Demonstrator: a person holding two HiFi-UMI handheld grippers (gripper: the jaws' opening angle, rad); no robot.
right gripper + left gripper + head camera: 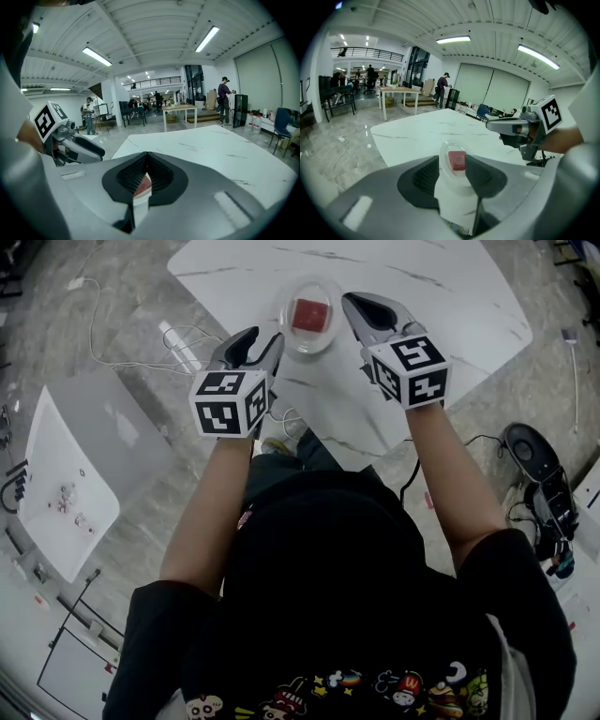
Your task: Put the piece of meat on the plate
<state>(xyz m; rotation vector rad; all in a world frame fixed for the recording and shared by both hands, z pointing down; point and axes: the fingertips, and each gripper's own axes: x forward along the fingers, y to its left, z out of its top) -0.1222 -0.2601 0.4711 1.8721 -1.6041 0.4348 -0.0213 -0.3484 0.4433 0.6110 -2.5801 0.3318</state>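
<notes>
1. The clear round glass plate (291, 339) sits close to the near edge of the white, grey-veined, marble-look surface (441, 296). The surface spreads wide beyond the plate and to the plate's right.
2. The red, block-shaped piece of meat (311, 314) lies in the middle of the plate, with glossy glass rim all round it.
3. The left gripper (258, 343), of smooth grey plastic, hovers just left of the plate on its near side and slants down toward it. Its ribbed dark jaws are released and stand apart, and the plate and meat show beyond the gap.
4. The right gripper (360, 307) hovers just right of the plate, apart from it, also slanted down. Its jaws are clenched together on nothing.
</notes>
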